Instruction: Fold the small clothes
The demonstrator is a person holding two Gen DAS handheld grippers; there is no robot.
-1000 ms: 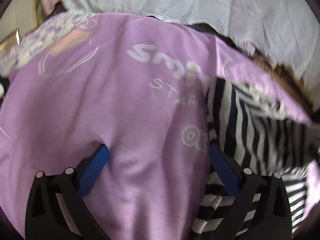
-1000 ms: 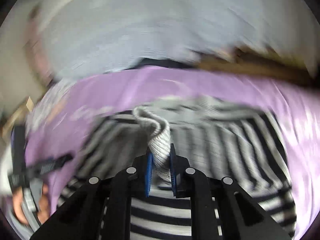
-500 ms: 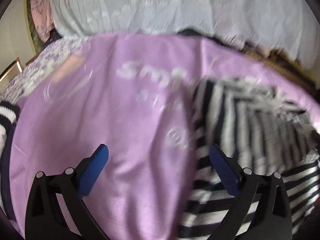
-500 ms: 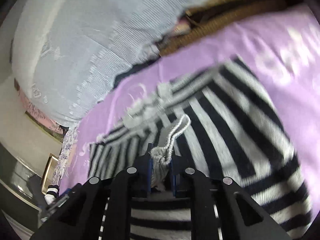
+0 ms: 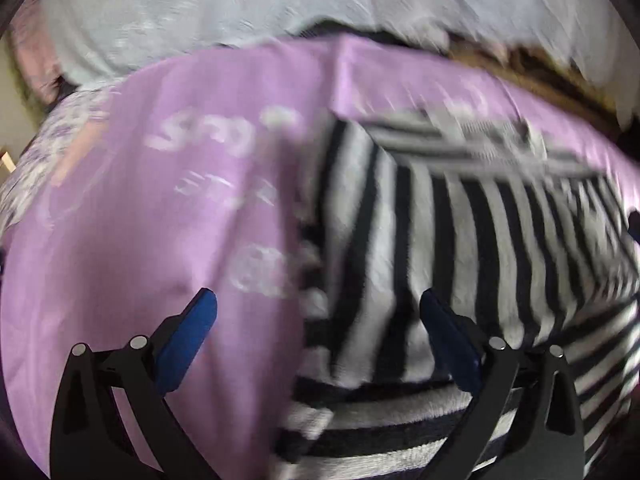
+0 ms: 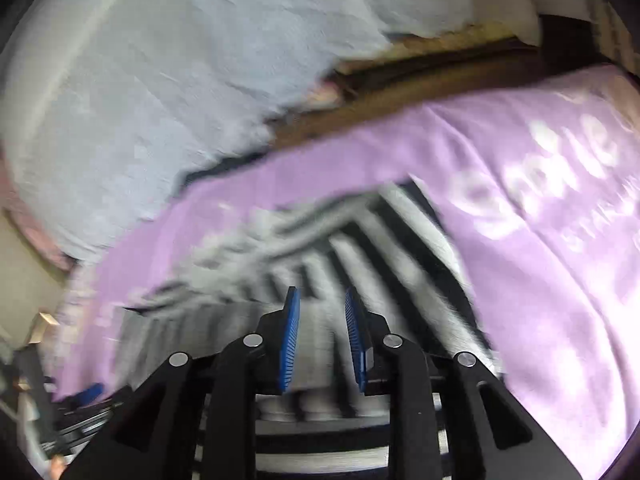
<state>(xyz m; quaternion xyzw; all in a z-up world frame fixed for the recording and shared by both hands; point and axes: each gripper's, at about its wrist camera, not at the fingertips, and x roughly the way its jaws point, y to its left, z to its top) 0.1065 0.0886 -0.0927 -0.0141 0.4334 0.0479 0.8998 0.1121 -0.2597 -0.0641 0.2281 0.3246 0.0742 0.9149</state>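
Observation:
A black-and-white striped garment [image 5: 460, 240] lies on a purple cloth with white lettering [image 5: 140, 220]. My left gripper [image 5: 316, 298] hovers wide open above the garment's left edge, one finger over the purple cloth and the other over the stripes, holding nothing. In the right wrist view the same striped garment [image 6: 360, 248] lies flat below my right gripper [image 6: 322, 292]. Its jaws are opening and stand a narrow gap apart, with no cloth pinched between the blue pads [image 6: 290, 340]. The purple cloth [image 6: 540, 260] spreads to the right.
A pale grey-blue sheet [image 5: 200, 12] rises behind the purple cloth, also filling the upper left of the right wrist view [image 6: 160, 80]. A brown wooden edge [image 6: 400, 92] runs behind the cloth. Floral fabric [image 5: 36, 152] lies at the far left.
My right gripper held a bunched fold of the striped garment; now its jaws have parted and the fold lies flat. My left gripper slid right, from the purple cloth onto the garment's edge.

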